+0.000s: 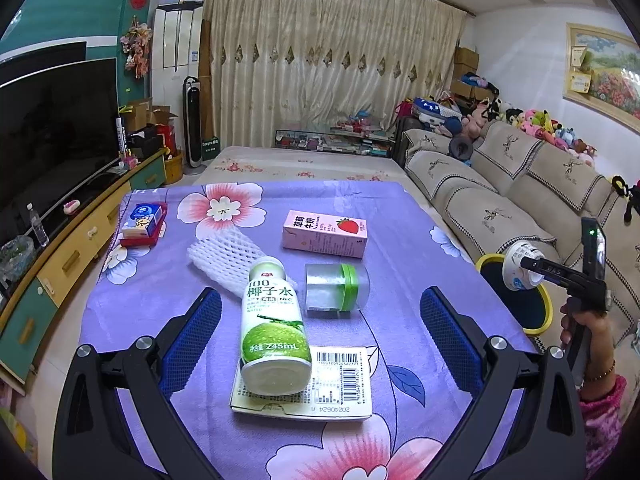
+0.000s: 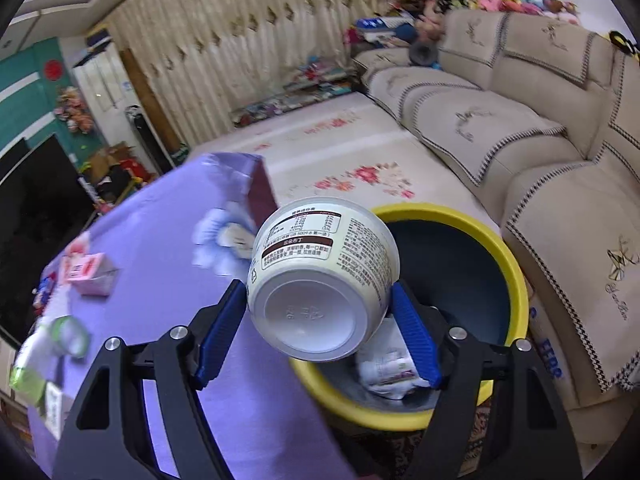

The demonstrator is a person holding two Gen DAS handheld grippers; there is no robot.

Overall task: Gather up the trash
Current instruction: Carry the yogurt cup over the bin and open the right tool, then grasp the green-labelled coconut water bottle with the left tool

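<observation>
Right claw [image 2: 320,312] grips a white cup [image 2: 324,276] over the yellow bin [image 2: 516,264]; left claw [image 1: 320,332] gapes wide around the "245mL" bottle [image 1: 274,320].

The flat carton [image 1: 304,384] is half buried under the coconut water bottle [image 1: 276,320], so most of its print can't be read. From the right wrist, the white cup [image 2: 320,276] blocks part of the yellow bin [image 2: 516,276], and the crumpled wrapper [image 2: 384,364] inside is cut off by a blue pad – no telling what it is. The table's left side there is smeared: the pink carton [image 2: 90,272] and clear jar [image 2: 70,334] are just blurs. The person shows only as a hand [image 1: 576,320] and pink sleeve [image 1: 602,412] at the left-wrist frame's edge.
</observation>
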